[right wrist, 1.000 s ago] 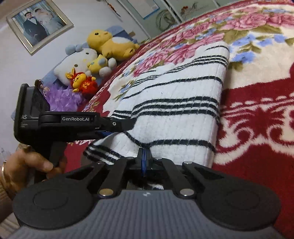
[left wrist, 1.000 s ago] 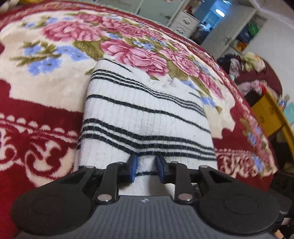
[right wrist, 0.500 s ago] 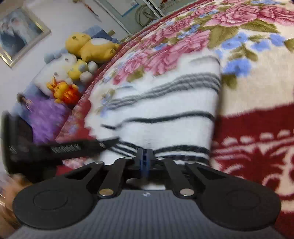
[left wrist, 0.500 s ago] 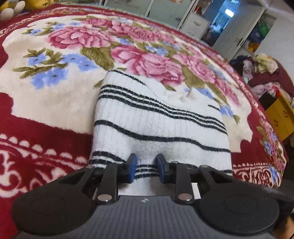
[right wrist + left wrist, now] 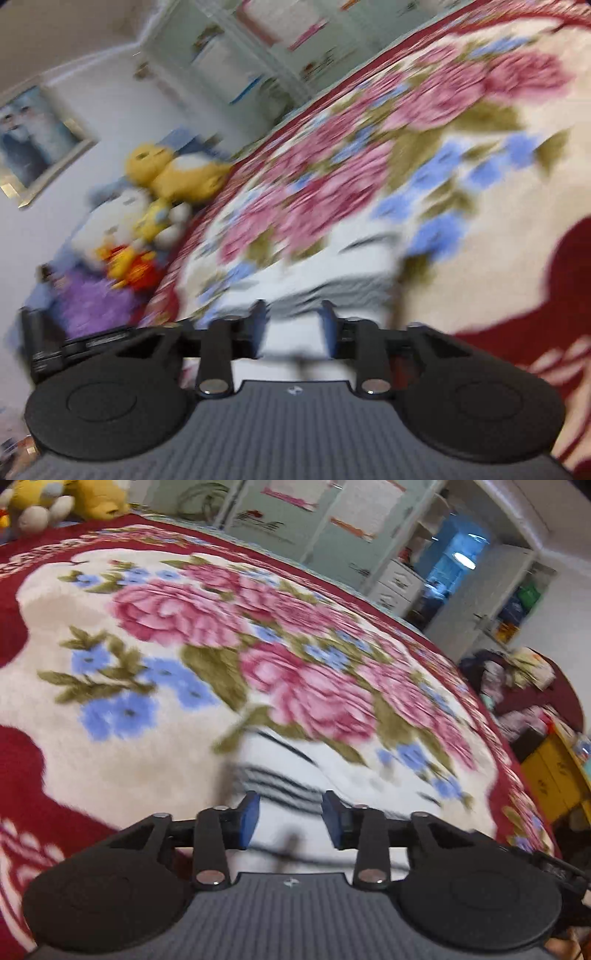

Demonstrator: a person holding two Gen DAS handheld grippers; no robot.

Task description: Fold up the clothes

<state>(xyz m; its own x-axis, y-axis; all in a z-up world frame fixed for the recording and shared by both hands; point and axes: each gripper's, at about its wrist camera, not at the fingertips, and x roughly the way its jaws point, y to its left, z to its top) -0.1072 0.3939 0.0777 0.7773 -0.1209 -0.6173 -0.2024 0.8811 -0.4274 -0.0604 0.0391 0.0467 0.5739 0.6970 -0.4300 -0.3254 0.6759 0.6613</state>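
Both grippers, left (image 5: 290, 819) and right (image 5: 293, 328), gape empty over the striped garment (image 5: 280, 775) on the blanket (image 5: 110, 775); lift clear without snagging the fold.

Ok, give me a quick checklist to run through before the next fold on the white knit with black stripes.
1. Left gripper open, nothing between its blue pads: ok.
2. Right gripper open, jaws apart: ok.
3. White knit garment with black stripes lying on the red floral blanket: ok.
4. Garment's edges lined up and fold flat: cannot tell, both views are motion-blurred and only part of it shows.
5. Blanket ahead of the garment bare of other things: ok.
6. Stuffed toys sit apart from the garment, at the blanket's far edge: ok.
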